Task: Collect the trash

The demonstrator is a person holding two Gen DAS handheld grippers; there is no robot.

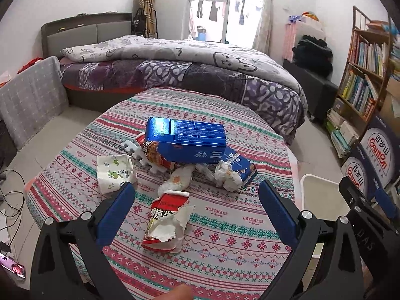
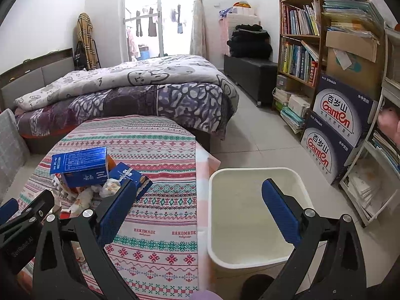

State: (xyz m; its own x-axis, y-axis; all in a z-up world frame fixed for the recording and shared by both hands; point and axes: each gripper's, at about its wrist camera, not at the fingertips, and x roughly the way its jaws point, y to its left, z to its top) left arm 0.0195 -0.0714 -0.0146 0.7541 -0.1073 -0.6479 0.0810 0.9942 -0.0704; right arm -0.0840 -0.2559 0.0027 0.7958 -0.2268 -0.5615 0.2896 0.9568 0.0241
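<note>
Bedside surface (image 1: 225,225) is holding light, crushable torn wrapper (image 1: 166,222); we are framing it with left hand-held gripper (image 1: 196,215) wide open, empty, right hand-held gripper (image 2: 200,212) likewise, judging its crumpled middle the best hold.

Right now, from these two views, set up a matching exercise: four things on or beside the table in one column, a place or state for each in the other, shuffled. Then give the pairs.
1. large blue box
2. torn red wrapper
3. white bin
4. crumpled paper cup

A. on the floor beside the table
B. between the open left gripper's fingers
C. on top of the pile
D. left of the pile

Pairs: 1-C, 2-B, 3-A, 4-D
</note>
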